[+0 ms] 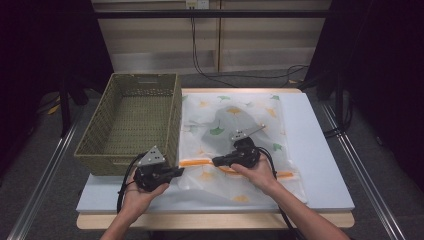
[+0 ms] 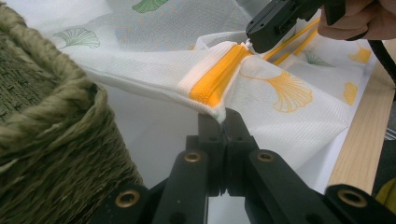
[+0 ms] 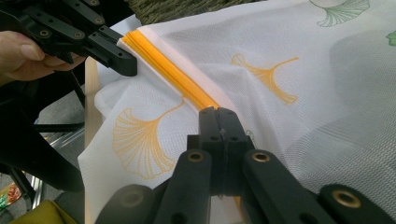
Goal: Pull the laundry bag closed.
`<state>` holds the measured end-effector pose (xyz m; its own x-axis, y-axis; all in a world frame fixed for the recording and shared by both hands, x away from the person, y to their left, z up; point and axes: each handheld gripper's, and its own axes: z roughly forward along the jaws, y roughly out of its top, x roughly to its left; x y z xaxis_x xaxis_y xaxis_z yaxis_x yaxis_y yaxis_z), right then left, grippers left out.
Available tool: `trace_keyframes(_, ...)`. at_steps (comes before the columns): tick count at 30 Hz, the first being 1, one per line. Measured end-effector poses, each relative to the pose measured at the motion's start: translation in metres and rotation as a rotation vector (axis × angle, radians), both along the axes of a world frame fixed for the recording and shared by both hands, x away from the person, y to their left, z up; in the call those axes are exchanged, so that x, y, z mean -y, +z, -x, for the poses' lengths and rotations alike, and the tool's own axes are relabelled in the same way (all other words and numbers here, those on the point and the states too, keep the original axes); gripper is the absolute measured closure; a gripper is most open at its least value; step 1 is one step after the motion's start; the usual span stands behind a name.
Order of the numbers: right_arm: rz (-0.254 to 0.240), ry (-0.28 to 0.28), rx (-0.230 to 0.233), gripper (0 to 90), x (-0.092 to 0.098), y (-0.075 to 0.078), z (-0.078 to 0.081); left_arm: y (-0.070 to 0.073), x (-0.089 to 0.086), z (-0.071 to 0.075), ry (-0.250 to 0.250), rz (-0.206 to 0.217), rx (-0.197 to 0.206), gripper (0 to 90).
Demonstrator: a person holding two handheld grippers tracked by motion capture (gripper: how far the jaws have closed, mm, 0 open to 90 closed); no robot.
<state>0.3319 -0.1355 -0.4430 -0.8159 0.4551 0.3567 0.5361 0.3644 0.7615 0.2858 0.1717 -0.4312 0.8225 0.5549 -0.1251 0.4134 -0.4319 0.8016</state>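
A white see-through bag (image 1: pixel 235 120) printed with ginkgo leaves lies flat on the pale blue pad (image 1: pixel 320 150). An orange zipper (image 1: pixel 195 162) runs along its near edge. My left gripper (image 1: pixel 180 171) is shut on the bag's left corner at the zipper's end (image 2: pixel 224 119), lifting it slightly off the pad. My right gripper (image 1: pixel 216 160) is shut on the zipper (image 3: pixel 217 112) a short way to the right of that corner. In the left gripper view the right gripper (image 2: pixel 275 23) pinches the orange strip (image 2: pixel 219 79). In the right gripper view the left gripper (image 3: pixel 116 56) holds the zipper's end.
An empty olive woven basket (image 1: pixel 100 160) stands on the left of the pad, touching the bag's left side and close beside my left gripper (image 2: pixel 46 140). The wooden table edge (image 1: pixel 200 220) runs along the front. Cables (image 1: pixel 200 65) trail on the floor behind.
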Motion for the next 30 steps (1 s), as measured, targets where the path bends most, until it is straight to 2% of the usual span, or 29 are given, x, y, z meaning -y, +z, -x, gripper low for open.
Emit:
trace_keyframes(3, 0.015, -0.013, 0.002, 90.0, 0.000, 0.000, 0.000, 0.000, 0.000, 0.001, 0.006, 0.010, -0.002, 88.4)
trace_keyframes(14, 0.016, -0.029, -0.011, 90.0, 0.006, 0.000, 0.000, 0.000, -0.001, 0.001, 0.004, 0.001, 0.000, 88.4)
trace_keyframes(24, 0.014, -0.032, -0.015, 90.0, 0.009, 0.000, 0.001, 0.000, -0.002, 0.001, 0.006, 0.023, -0.007, 88.4)
trace_keyframes(30, 0.026, -0.046, -0.024, 90.0, 0.012, 0.000, 0.001, 0.000, -0.003, 0.001, 0.003, 0.015, -0.007, 88.4)
